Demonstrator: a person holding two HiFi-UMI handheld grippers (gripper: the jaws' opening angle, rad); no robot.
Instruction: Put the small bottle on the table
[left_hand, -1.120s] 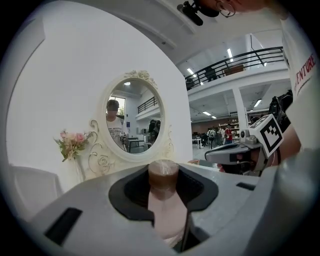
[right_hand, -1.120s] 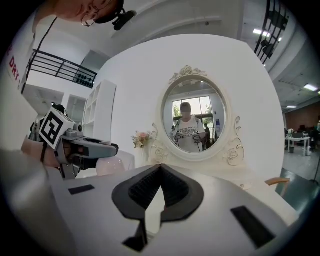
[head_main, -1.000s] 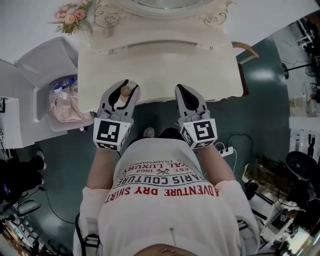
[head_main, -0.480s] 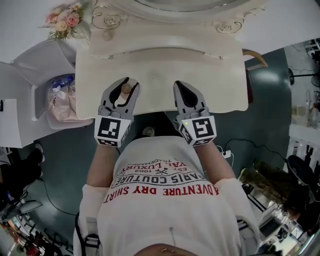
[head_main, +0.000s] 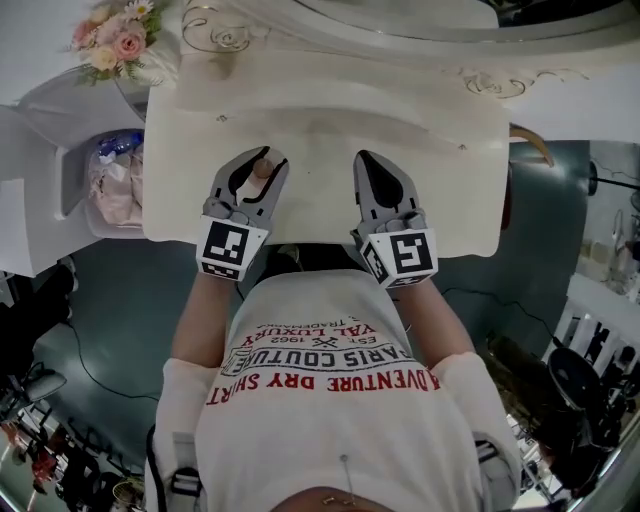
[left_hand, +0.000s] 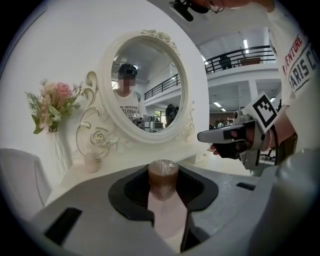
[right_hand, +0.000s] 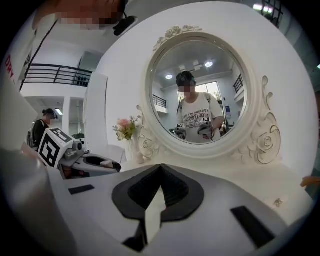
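Note:
The small bottle (head_main: 262, 170) has a pale pink body and a brown cap (left_hand: 163, 172). My left gripper (head_main: 262, 166) is shut on it and holds it just above the front part of the cream vanity table (head_main: 330, 120). In the left gripper view the bottle (left_hand: 165, 210) stands upright between the dark pads, cap pointing forward. To its right, my right gripper (head_main: 372, 165) hovers level with it over the same table. Its jaws are together with nothing in them, as the right gripper view (right_hand: 155, 200) also shows.
A round ornate mirror (left_hand: 145, 85) rises at the table's back. A flower bouquet (head_main: 108, 40) and a small vase (left_hand: 92, 161) stand at the back left. A white bin with a pink bag (head_main: 110, 190) sits left of the table. A chair back (head_main: 535, 145) pokes out at right.
Both grippers have moved forward from the table's front edge to over the tabletop. The bottle stays held in the left gripper.

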